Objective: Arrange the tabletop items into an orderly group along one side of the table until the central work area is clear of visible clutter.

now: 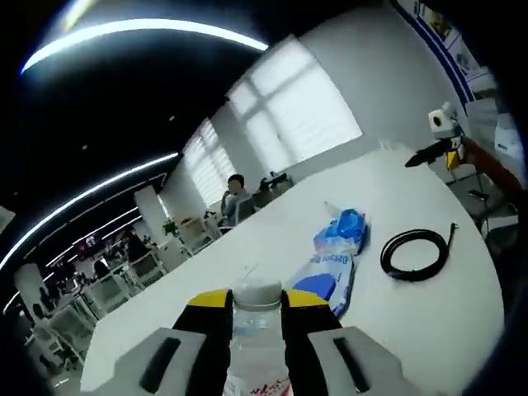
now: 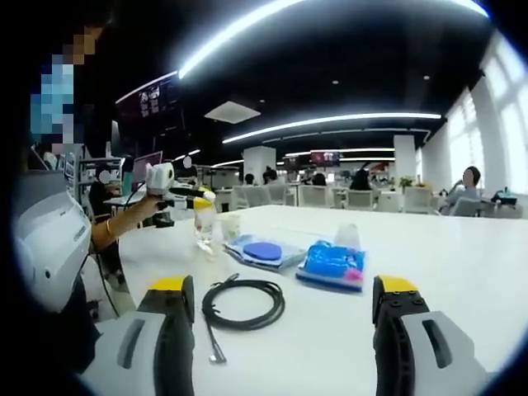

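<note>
My left gripper (image 1: 256,318) is clamped on a water bottle (image 1: 257,346) at bottom centre. Beyond it lie blue packets (image 1: 334,256) and a coiled black cable (image 1: 415,250) on the white table (image 1: 445,322). My right gripper (image 2: 285,313) gapes wide, cable between.

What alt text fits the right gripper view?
The open right claw hovers over a white table, facing a coiled black cable with two blue packets behind it. At left, the left claw holds a clear bottle above the table.
</note>
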Available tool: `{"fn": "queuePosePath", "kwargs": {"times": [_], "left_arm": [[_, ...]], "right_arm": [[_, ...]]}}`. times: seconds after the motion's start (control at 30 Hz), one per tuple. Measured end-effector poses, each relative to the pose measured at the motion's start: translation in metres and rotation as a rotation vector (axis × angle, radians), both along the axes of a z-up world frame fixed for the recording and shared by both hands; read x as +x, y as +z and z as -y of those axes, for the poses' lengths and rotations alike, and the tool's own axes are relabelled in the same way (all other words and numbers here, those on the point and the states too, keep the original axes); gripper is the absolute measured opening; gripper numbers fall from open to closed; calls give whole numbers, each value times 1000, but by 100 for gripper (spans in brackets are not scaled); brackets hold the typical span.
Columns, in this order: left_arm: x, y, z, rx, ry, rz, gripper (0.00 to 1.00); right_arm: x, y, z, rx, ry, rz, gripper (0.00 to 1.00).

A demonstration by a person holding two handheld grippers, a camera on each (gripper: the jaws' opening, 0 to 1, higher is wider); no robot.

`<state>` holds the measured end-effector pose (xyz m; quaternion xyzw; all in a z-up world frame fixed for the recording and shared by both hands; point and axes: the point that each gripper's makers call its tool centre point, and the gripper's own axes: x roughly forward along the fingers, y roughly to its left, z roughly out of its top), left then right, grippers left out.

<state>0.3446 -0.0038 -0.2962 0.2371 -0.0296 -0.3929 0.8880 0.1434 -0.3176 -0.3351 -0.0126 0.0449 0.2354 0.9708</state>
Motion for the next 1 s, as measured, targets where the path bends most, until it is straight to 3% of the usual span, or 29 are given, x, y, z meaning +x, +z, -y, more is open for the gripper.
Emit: {"fn": "queuePosePath", "kwargs": {"times": [0.13, 0.33, 0.37, 0.67, 1.0], "left_arm": [[6, 7, -18, -67, 51, -9, 21], [9, 9, -24, -106, 59, -27, 21], [11, 10, -31, -148, 63, -35, 21], [15, 14, -52, -284, 87, -62, 21], [18, 16, -70, -345, 120, -76, 21]], "right_arm": [[1, 2, -2, 9, 5, 5, 86], [2, 2, -4, 10, 11, 6, 87], [2, 2, -5, 10, 12, 6, 87], [-8, -1, -9, 46, 55, -3, 88], [-10, 0, -3, 65, 43, -6, 89]]}}
